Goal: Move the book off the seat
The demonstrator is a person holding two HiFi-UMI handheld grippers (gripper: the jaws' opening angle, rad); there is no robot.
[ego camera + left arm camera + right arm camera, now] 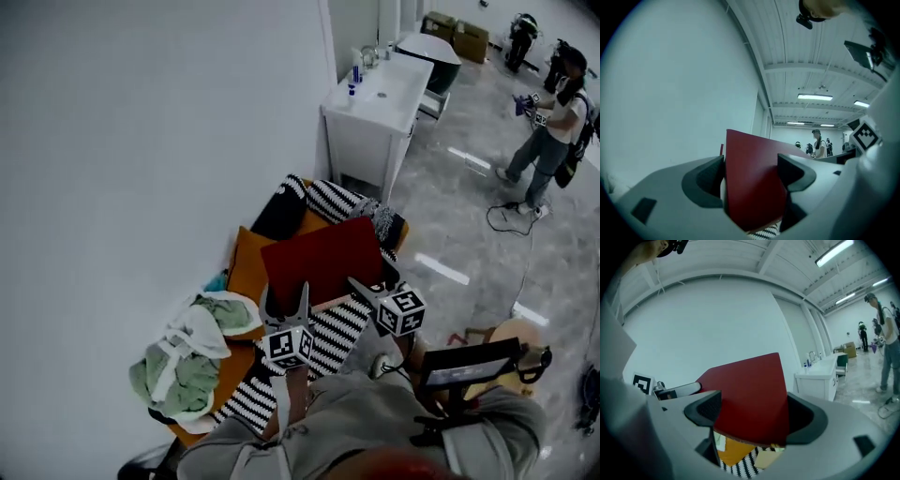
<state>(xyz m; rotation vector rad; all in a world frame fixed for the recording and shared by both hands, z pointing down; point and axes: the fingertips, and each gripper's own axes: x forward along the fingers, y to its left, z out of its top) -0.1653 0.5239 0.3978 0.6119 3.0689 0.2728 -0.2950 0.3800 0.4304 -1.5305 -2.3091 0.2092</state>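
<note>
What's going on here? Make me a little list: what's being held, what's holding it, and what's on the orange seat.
held thing: red book, lifted above the seat
left gripper: jaws clamped on the book
right gripper: jaws clamped on the book too
seat: orange seat beside the white wall
on the seat: striped cushions, green and white clothes
past the seat: white sink cabinet
far off: another person, standing

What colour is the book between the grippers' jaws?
Plain dark red. The book shows best in the head view.
</note>
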